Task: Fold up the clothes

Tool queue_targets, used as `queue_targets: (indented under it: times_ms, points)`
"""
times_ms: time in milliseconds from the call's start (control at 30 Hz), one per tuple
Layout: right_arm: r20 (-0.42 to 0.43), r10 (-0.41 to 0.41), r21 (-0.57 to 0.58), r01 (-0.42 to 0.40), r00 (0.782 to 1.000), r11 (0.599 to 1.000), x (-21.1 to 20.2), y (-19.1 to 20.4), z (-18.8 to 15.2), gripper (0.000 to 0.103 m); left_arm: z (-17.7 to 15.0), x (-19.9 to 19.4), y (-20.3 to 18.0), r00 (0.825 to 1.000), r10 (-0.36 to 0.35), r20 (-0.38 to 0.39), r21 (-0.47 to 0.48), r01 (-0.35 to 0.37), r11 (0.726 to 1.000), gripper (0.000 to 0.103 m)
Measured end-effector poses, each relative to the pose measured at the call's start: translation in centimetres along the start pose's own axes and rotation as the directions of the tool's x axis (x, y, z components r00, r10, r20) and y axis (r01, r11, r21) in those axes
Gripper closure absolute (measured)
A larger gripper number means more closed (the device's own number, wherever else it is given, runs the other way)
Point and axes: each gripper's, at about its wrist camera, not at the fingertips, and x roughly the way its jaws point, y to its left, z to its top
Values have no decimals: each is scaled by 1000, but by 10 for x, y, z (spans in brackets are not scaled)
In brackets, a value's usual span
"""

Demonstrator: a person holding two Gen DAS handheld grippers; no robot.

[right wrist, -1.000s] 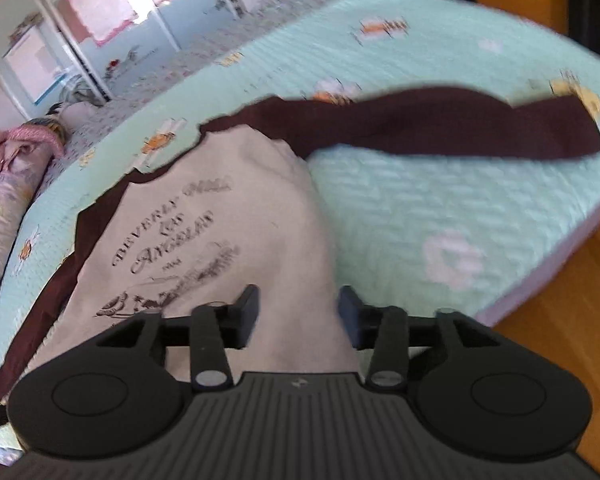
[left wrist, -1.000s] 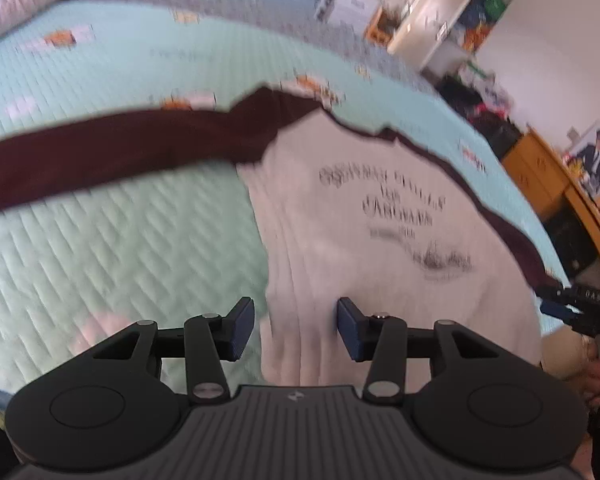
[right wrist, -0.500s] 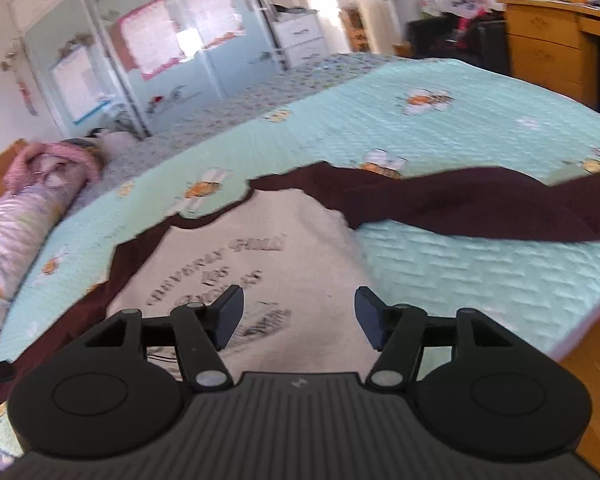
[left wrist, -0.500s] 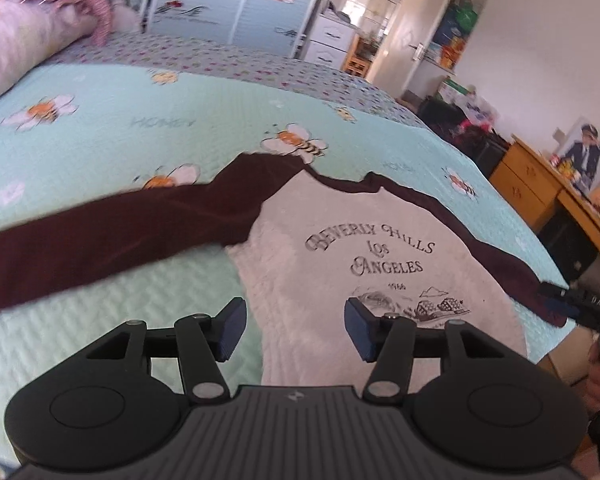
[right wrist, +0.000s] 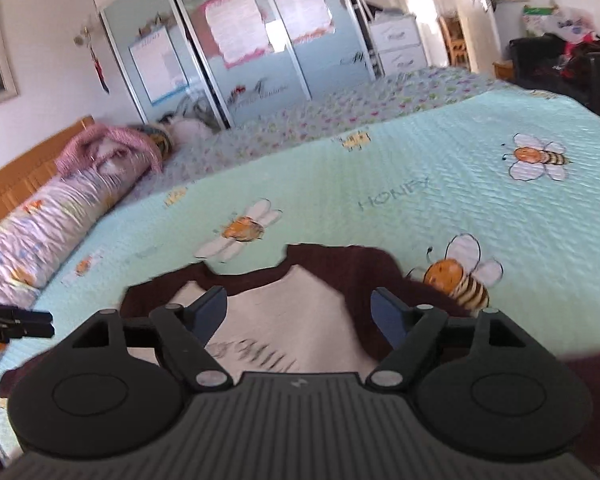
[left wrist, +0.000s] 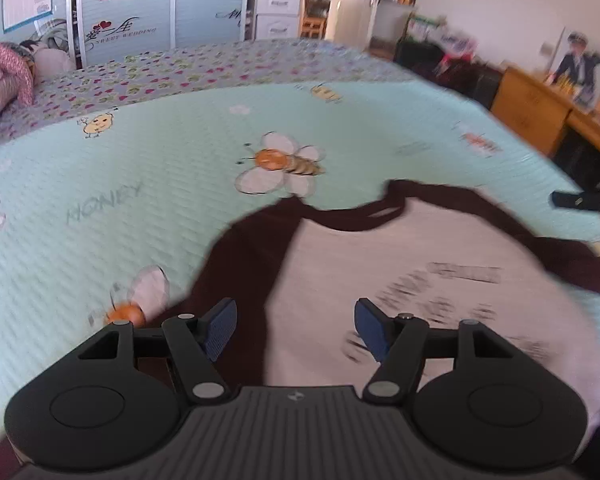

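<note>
On the bedspread (left wrist: 140,168), a flat raglan shirt (left wrist: 400,264), maroon-sleeved.

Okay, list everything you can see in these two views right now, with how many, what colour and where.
shirt: one, white body with dark maroon sleeves and collar, blurred dark print, spread flat on the quilt under both grippers.
quilt: one, mint green with bee and flower prints and the word HONEY, covering the bed.
patterned sheet: one, lilac with small hearts, far side of the bed.
rolled bedding: one, pink and lilac, along the headboard.
headboard: one, wooden, far left in the right wrist view.
wardrobe: one, pale blue sliding doors with posters, back wall.
desk: one, orange wood, at right.
left gripper: one, black with blue pads, open above the shirt.
right gripper: one, same colours, open above the collar.
</note>
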Motion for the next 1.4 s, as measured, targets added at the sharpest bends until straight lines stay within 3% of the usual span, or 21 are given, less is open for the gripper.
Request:
queue_targets:
  times_ms: [200,333,500,567,600,667,700,733,800,900,967,1100,1200,1267,1300,1333,1400]
  points:
    - [-74,-24,-24,23,997,999,80,-51,33,23,35,78,19,995,79,-62,54,-75,996,35]
    - [-191,10,-30,-16,982,999,134,-78,37,23,40,133,30,982,113,-153,125,-94,988,35]
    - [-296,158,23,-159,942,987,169,-82,23,23,31,150,52,987,5,-163,6,-4,1000,29]
    - [-318,157,-15,-170,935,985,176,-70,15,26,29,149,56,986,-63,-154,-21,60,998,29]
    - [-318,141,-31,-159,938,987,177,-66,15,34,28,149,54,985,-80,-151,-13,79,997,29]
    - [-312,124,-25,-138,942,990,178,-61,15,73,28,148,46,983,-108,-147,19,112,994,39]
    - [-315,129,13,-132,940,991,179,-62,15,88,29,147,40,982,-118,-146,31,124,992,47]
    - [-314,128,23,-127,941,992,178,-62,16,89,30,147,35,981,-128,-145,43,136,990,63]
    - [-316,97,-13,-107,944,994,176,-54,13,89,31,147,26,980,-140,-139,55,149,987,78]
    - [-300,61,-23,-71,952,997,168,-45,10,91,30,142,17,987,-110,-113,90,121,989,95]
    - [-277,38,-49,-54,960,997,173,-39,19,91,37,133,20,994,-83,-68,88,89,992,98]
    - [-196,36,-106,-58,980,993,167,-27,52,92,79,110,35,997,-6,74,86,0,996,98]
    - [-79,44,-113,-53,996,992,165,-18,95,92,114,93,46,981,54,185,79,-70,994,98]
    - [-19,35,-104,-37,999,994,173,-14,121,91,144,93,58,966,123,229,46,-137,990,86]
    - [-14,17,-97,-18,1000,995,183,-14,130,86,156,101,65,961,172,217,23,-181,983,67]
    - [-9,-1,-91,0,1000,996,193,-13,140,68,165,110,72,955,225,191,6,-230,973,51]
    - [4,-79,-76,79,997,994,209,-12,148,45,166,131,82,941,320,110,-12,-320,947,52]
